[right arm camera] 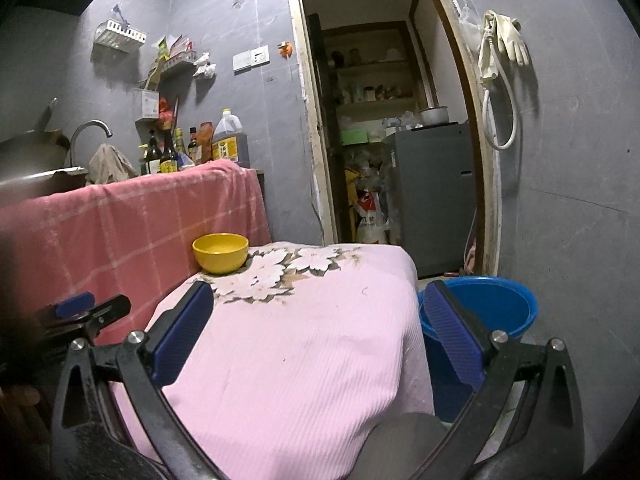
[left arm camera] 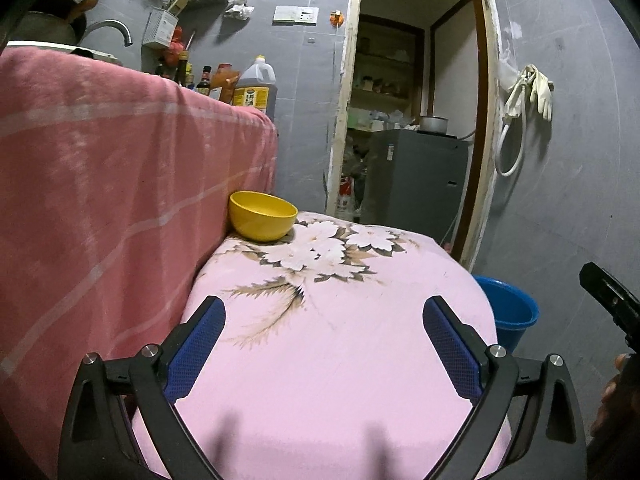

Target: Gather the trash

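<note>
**Both grippers spread wide over the pink cloth, nothing held**

The left gripper (left arm camera: pixel 322 312) hangs over a pink floral cloth (left arm camera: pixel 340 360) draped on a low surface, its blue pads (left arm camera: pixel 200 344) far apart with only bare cloth between them. The right gripper (right arm camera: pixel 318 298) stands just as wide, its left pad over the same cloth (right arm camera: pixel 300 360) and its right pad (right arm camera: pixel 452 336) in front of a blue bucket (right arm camera: pixel 500 304) that sits on the floor just beside the cloth's right edge. Neither claw grasps anything.

A yellow bowl (left arm camera: pixel 262 216) rests at the far left corner of the cloth, against a pink checked blanket (left arm camera: pixel 100 200); the right view shows the bowl (right arm camera: pixel 220 252) apart from both grippers. No piece of trash can be made out on the cloth. Sauce bottles (right arm camera: pixel 168 152) and a large oil jug (left arm camera: pixel 256 86) stand behind the blanket near a tap (left arm camera: pixel 114 30). Rubber gloves (left arm camera: pixel 540 92) hang on the wall beside an open doorway (left arm camera: pixel 412 100).
</note>
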The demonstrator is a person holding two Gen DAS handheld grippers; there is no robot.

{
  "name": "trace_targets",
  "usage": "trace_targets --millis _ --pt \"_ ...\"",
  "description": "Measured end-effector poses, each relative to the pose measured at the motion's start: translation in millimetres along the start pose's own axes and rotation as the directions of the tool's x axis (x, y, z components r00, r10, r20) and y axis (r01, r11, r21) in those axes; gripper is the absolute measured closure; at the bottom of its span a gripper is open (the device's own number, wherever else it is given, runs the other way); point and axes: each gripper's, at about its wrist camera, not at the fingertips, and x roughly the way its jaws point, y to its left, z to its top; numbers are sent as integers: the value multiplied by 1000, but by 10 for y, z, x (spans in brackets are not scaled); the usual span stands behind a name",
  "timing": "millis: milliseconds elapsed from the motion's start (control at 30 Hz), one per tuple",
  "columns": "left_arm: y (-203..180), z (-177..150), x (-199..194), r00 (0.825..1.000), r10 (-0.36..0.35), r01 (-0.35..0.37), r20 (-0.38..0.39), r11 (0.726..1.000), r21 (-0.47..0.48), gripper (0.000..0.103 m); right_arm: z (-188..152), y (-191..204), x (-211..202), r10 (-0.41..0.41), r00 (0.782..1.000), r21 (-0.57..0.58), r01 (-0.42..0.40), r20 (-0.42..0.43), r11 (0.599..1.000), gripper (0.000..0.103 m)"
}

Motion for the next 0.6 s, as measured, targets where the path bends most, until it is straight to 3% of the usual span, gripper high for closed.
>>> trace_targets --millis 600 --pt "65 -291 -167 1000 20 -21 18 999 31 6 -293 106 -134 -21 999 -14 20 -47 1000 0"
